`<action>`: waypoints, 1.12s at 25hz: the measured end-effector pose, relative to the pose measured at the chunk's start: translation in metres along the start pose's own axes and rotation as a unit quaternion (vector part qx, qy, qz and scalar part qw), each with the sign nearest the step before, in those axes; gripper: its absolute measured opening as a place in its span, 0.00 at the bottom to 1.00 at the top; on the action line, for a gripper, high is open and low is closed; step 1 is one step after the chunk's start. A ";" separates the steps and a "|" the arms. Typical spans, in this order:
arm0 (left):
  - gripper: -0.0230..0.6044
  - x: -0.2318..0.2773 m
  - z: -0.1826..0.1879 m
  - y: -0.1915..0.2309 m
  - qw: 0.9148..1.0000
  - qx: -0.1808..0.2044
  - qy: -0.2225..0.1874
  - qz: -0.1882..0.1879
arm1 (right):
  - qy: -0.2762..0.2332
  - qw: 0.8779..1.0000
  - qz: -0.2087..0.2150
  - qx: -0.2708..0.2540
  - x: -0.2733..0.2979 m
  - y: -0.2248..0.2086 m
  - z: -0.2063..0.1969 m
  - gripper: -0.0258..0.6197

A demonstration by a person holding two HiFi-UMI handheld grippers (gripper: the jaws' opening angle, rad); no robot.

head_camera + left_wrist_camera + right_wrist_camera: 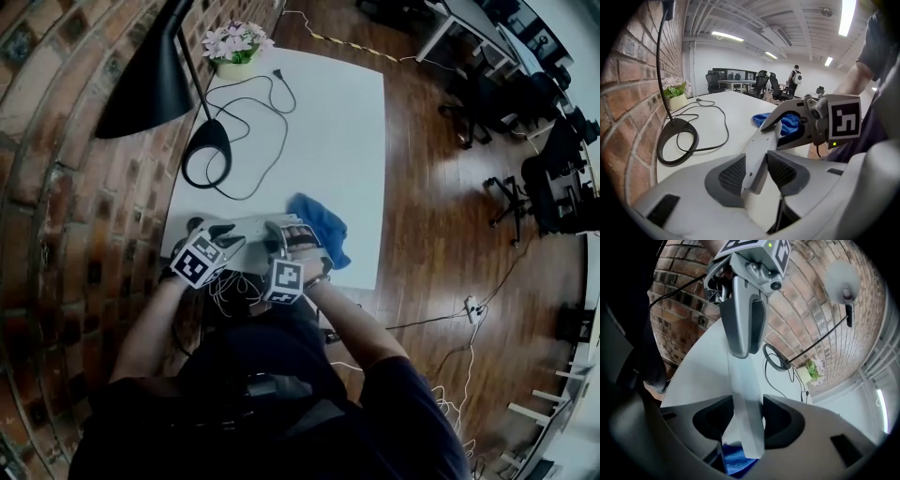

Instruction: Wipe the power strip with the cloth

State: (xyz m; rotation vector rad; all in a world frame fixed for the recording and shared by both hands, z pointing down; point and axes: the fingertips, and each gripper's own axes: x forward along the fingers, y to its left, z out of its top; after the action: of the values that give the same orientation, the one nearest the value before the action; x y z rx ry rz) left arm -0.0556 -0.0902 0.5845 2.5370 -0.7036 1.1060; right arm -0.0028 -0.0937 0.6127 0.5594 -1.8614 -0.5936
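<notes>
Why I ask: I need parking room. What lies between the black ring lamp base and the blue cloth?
Only the black cord loop, then bare white tabletop; the left gripper view shows it.

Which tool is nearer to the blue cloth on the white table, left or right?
Right. The right tool grips the white power strip at the end beside the blue cloth; the left tool grips the strip's far end, away from it.

I'm looking in on an open-plan office: rows of desks [733, 83] and black swivel chairs [764, 84] beyond my white surface [328, 122], strip lights [727, 36] overhead, a brick wall [56, 187], wood floor [441, 216], and a desk lamp [150, 84] at the surface's left edge.
</notes>
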 end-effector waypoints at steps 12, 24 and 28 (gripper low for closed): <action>0.28 -0.002 -0.006 -0.019 0.999 0.019 0.020 -0.016 | -0.005 0.995 0.013 0.096 -0.007 0.015 0.001 0.39; 0.05 0.002 -0.013 0.003 0.999 -0.052 0.002 0.015 | -0.015 0.978 0.037 0.204 -0.012 0.013 0.011 0.44; 0.06 -0.004 -0.005 -0.006 0.998 -0.065 -0.002 0.018 | -0.014 0.970 0.045 0.240 -0.012 0.013 0.016 0.50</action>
State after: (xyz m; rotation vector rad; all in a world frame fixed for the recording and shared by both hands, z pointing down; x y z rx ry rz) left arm -0.0577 -0.0815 0.5847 2.4262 -0.7974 1.0310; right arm -0.0147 -0.0741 0.6070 0.7757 -2.0540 -0.0818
